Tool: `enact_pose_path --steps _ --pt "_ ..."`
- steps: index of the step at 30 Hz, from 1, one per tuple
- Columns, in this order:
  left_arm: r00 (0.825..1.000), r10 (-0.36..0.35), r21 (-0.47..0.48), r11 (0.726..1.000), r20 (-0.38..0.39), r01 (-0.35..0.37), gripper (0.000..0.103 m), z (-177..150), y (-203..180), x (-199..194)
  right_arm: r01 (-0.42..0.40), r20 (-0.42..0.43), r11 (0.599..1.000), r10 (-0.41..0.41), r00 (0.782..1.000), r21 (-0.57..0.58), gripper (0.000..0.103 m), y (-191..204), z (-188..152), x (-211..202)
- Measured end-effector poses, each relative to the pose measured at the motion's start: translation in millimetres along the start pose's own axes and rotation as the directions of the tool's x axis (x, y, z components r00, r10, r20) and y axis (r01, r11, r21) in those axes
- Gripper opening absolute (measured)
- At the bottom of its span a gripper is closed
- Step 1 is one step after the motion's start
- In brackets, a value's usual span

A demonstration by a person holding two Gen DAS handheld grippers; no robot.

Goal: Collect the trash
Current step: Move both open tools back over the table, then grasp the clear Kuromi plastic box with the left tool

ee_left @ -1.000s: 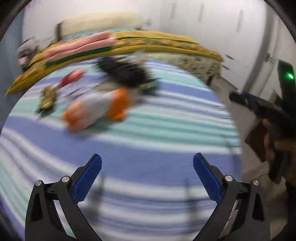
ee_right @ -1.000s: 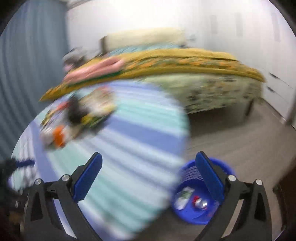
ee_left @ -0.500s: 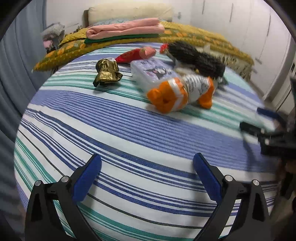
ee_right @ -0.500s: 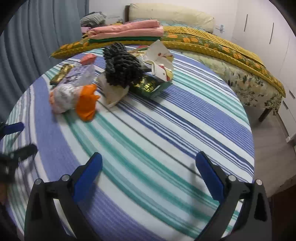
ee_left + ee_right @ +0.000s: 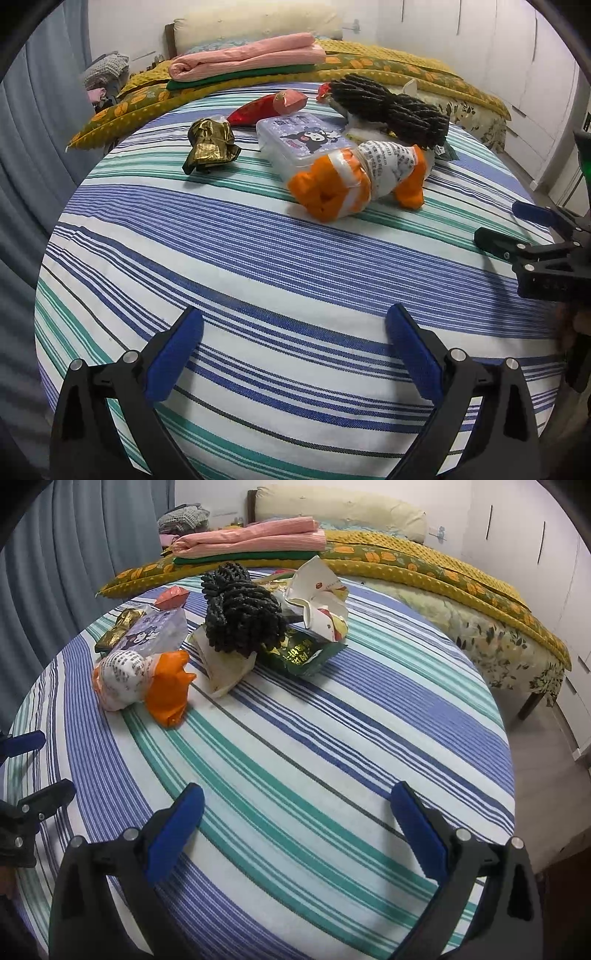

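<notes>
On a round table with a striped cloth (image 5: 258, 258) (image 5: 332, 738) lies a heap of trash on the far half. Nearest is an orange-and-white wrapped bundle (image 5: 354, 177) (image 5: 144, 679). Behind it lie a clear plastic box with a cartoon lid (image 5: 303, 142) (image 5: 159, 631), a crumpled gold wrapper (image 5: 210, 146) (image 5: 120, 626), a red packet (image 5: 269, 105) (image 5: 171, 596), a black knobbly bundle (image 5: 391, 105) (image 5: 240, 616), a green packet (image 5: 299, 653) and a crushed paper cup (image 5: 321, 598). My left gripper (image 5: 293, 350) is open and empty at the near edge. My right gripper (image 5: 295, 830) (image 5: 517, 229) is open and empty too.
A bed with a yellow patterned cover (image 5: 388, 66) (image 5: 424, 565) and folded pink and green cloth (image 5: 251, 59) (image 5: 251, 541) stands behind the table. Blue-grey curtains (image 5: 74, 546) hang on the left. White cupboards (image 5: 517, 74) line the right wall, with bare floor (image 5: 546, 775) beside the table.
Both views swung from a blurred sweep past the floor and a blue basket to a steady look over the table. Both grippers stayed open.
</notes>
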State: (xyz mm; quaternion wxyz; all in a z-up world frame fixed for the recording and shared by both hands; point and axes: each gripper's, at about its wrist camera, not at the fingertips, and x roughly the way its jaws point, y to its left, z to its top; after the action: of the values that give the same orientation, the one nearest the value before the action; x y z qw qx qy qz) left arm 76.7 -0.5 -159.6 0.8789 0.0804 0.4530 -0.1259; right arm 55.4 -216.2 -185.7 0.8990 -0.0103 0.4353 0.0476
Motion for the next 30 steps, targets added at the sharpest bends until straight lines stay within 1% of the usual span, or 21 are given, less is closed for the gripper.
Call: enact_pose_path --steps 6,8,11,14,16,17,18,19,21,22,25,28,29,30 --pt "1.000 -0.007 -0.002 1.000 0.000 0.007 0.098 -1 0 -1 0.001 -0.001 1.000 -0.001 1.000 0.004 0.098 -1 -1 0" --pt "1.000 -0.023 -0.018 1.000 0.005 0.023 0.098 -2 1 -4 0.000 -0.001 1.000 0.000 1.000 0.003 0.098 0 -1 0" --pt "0.997 -0.076 -0.085 0.993 0.030 0.078 0.098 4 16 -9 0.002 0.000 1.000 -0.002 1.000 0.002 0.098 0 -1 0" --pt "0.991 -0.114 -0.153 0.980 0.075 0.125 0.098 27 31 -18 0.006 0.001 1.000 -0.006 1.000 0.000 0.098 0 -1 0" --pt "0.985 -0.139 -0.152 0.976 0.106 0.154 0.098 49 33 -23 0.006 0.001 1.000 -0.006 1.000 0.001 0.098 0 -1 0" --pt "0.982 -0.148 -0.135 0.977 0.115 0.163 0.098 62 30 -23 0.006 0.001 1.000 -0.006 1.000 0.001 0.098 0 -1 0" --pt "0.983 -0.148 -0.114 0.980 0.108 0.160 0.098 75 26 -19 0.004 0.000 1.000 -0.004 1.000 0.002 0.098 -1 -1 0" --pt "0.987 -0.139 -0.083 0.986 0.085 0.146 0.098 91 19 -12 0.001 -0.001 1.000 -0.001 1.000 0.005 0.098 -1 -1 0" --pt "0.993 -0.112 -0.034 0.993 0.031 0.113 0.098 115 8 9 -0.002 -0.003 1.000 0.002 1.000 0.008 0.098 -1 -1 0" --pt "0.996 -0.083 -0.014 0.996 -0.014 0.083 0.098 131 2 27 -0.004 -0.004 1.000 0.004 1.000 0.010 0.098 -1 -1 1" --pt "0.995 -0.038 0.011 0.999 -0.090 0.039 0.097 148 -6 58 -0.003 -0.003 1.000 0.003 1.000 0.008 0.098 -1 -1 0" --pt "0.989 0.008 0.011 1.000 -0.150 -0.006 0.096 152 -7 81 -0.003 -0.003 1.000 0.003 1.000 0.008 0.098 -2 -1 1" --pt "0.987 -0.003 -0.004 1.000 -0.160 0.002 0.094 152 -4 85 -0.004 -0.003 1.000 0.004 1.000 0.009 0.098 -2 -1 1" --pt "0.986 -0.015 -0.019 1.000 -0.166 0.012 0.089 151 -2 85 -0.005 -0.004 1.000 0.006 1.000 0.011 0.098 -2 -1 1"
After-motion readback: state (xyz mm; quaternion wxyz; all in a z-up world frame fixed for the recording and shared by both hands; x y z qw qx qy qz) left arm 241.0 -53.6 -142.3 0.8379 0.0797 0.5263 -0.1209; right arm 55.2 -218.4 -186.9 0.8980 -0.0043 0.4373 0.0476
